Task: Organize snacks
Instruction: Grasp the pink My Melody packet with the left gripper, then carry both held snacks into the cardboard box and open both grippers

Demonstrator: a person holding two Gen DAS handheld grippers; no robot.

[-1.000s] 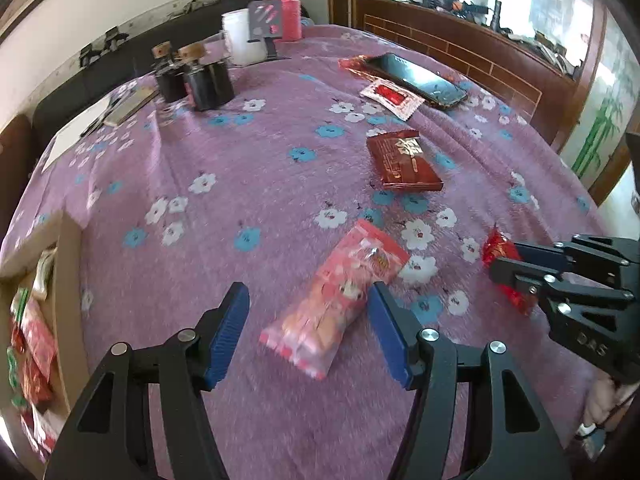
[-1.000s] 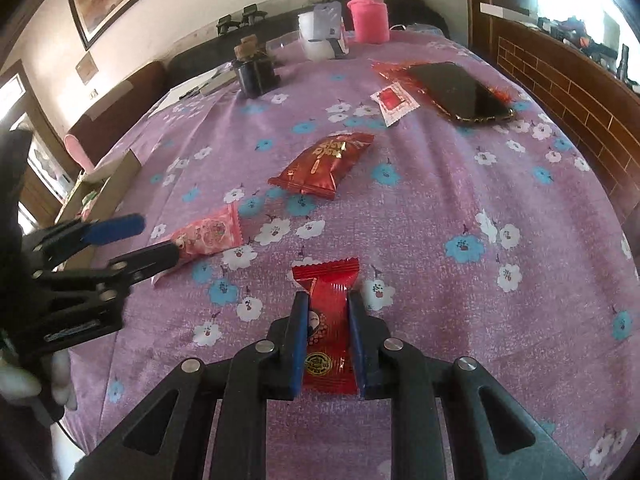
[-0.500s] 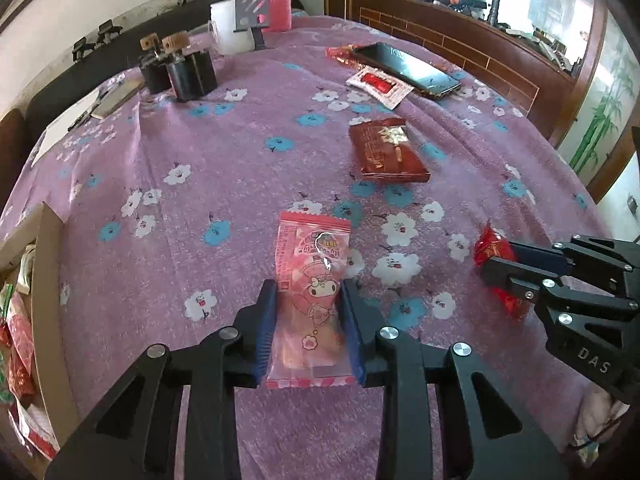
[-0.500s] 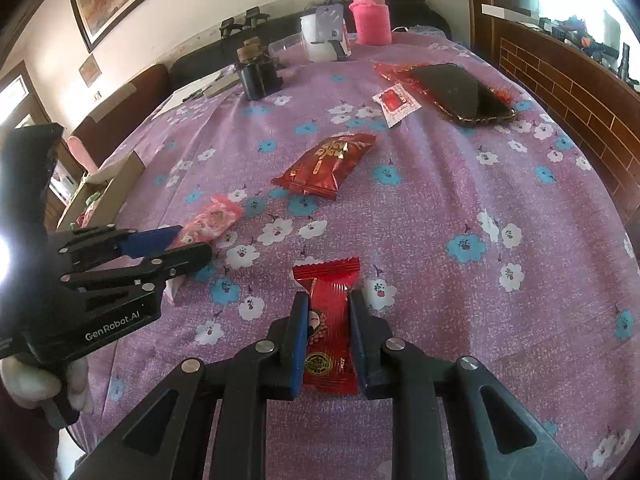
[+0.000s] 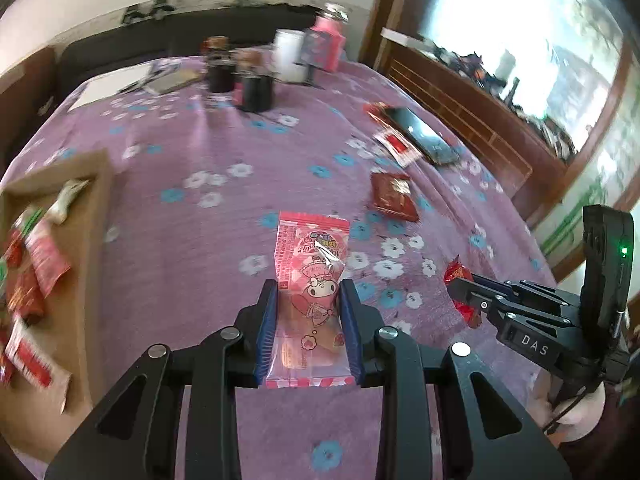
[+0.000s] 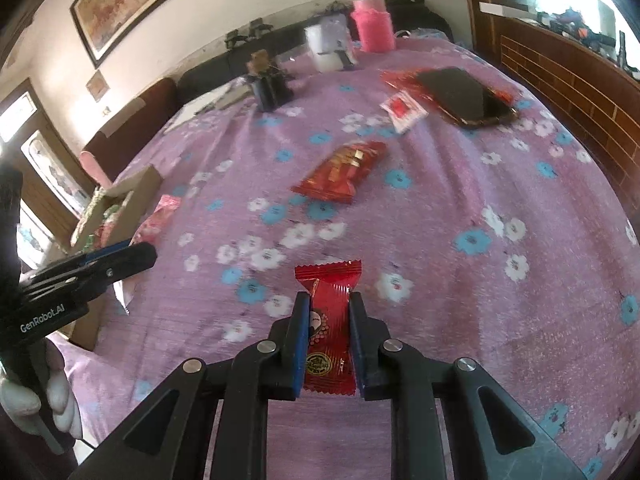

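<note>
My left gripper (image 5: pixel 308 292) is shut on a pink cartoon snack pack (image 5: pixel 310 280) and holds it above the purple flowered tablecloth (image 5: pixel 224 220). My right gripper (image 6: pixel 329 300) is shut on a small red snack pack (image 6: pixel 329 320), also lifted; it shows at the right of the left wrist view (image 5: pixel 460 288). A cardboard box (image 5: pixel 86 240) with several snack packs lies at the left, also in the right wrist view (image 6: pixel 136 196). A dark red snack pack (image 6: pixel 344 172) lies mid-table, and a small white-red sachet (image 6: pixel 402 110) lies farther back.
A black phone (image 6: pixel 466 96) lies on red wrapping at the back right. Dark jars (image 5: pixel 244 80), a white cup (image 5: pixel 290 54) and a pink jar (image 6: pixel 374 26) stand at the far edge. A wooden ledge (image 6: pixel 560 80) runs along the right side.
My left gripper closed on the pink pack, lifted it and swung left toward the cardboard box. My right gripper stayed shut on the red pack and rose slightly.
</note>
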